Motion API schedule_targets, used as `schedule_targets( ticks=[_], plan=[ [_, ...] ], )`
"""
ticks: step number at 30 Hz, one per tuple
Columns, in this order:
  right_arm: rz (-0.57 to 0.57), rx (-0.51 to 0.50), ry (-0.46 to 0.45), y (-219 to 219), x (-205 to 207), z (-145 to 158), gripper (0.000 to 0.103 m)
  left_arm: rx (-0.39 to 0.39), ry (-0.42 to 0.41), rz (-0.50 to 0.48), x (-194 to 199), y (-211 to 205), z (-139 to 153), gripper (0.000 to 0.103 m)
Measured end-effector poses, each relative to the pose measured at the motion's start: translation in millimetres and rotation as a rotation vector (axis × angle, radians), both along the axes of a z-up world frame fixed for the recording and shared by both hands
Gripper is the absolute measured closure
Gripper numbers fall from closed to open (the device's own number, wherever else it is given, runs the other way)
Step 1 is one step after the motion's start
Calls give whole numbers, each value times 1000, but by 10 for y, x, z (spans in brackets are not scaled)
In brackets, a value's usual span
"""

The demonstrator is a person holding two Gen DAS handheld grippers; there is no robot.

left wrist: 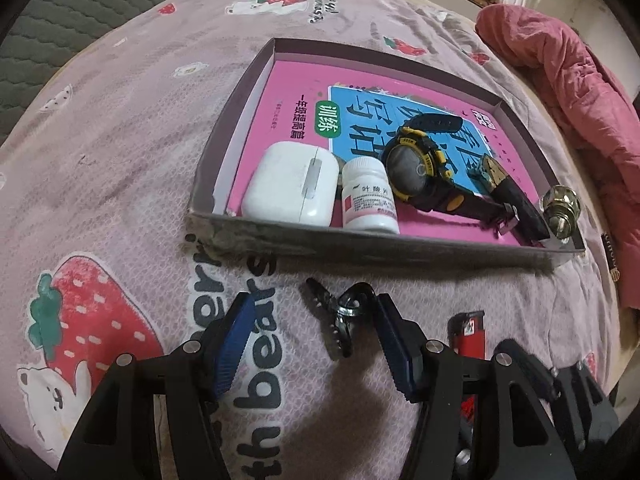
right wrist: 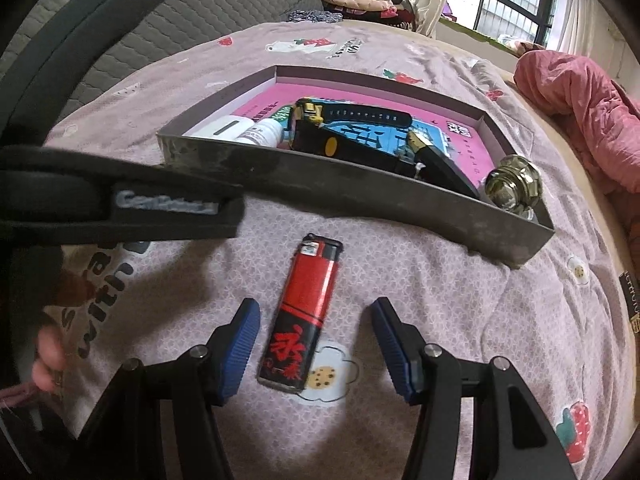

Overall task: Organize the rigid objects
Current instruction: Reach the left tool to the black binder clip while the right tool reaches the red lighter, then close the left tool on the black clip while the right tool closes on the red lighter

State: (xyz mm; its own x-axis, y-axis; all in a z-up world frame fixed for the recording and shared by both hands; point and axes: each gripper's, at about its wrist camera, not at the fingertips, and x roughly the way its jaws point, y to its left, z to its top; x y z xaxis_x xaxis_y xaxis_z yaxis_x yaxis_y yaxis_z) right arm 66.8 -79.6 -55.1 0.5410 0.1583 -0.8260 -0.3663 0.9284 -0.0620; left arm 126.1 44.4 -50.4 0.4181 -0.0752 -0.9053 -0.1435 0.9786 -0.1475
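Pickup step: both claws spread. Left gripper [left wrist: 314, 344] straddles key [left wrist: 334, 320], right gripper [right wrist: 316, 344] lighter [right wrist: 302, 316]; next: pinch, lift into far tray [right wrist: 360, 196].

— Hiding most of the lighter [left wrist: 468, 334] behind the right gripper's dark finger, in the left wrist view.
— Blurring across the right wrist view: the left gripper's side, covering the box [right wrist: 360, 196] corner.

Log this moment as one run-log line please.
left gripper: open over black clip | right gripper: open around red lighter | both on bedspread, outside tray
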Motion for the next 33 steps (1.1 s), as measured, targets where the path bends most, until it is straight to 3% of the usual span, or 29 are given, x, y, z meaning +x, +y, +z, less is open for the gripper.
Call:
schedule_targets(
  ticks=[9,19,28,33],
  plan=[
    [-26,-4,0,-167,28,20,45,-5,3,-19,-123,140,22,40],
    [4,-27,-10,-56,32,-14,45,-20,8,24,-91,158,26,40],
    [20,-30,-4,-19,69,-62,44,28,3,5,-46,70,-36,40],
    [43,-18,6,-43,67,-57,52,61,-1,-14,-44,29,-61,40]
  ],
)
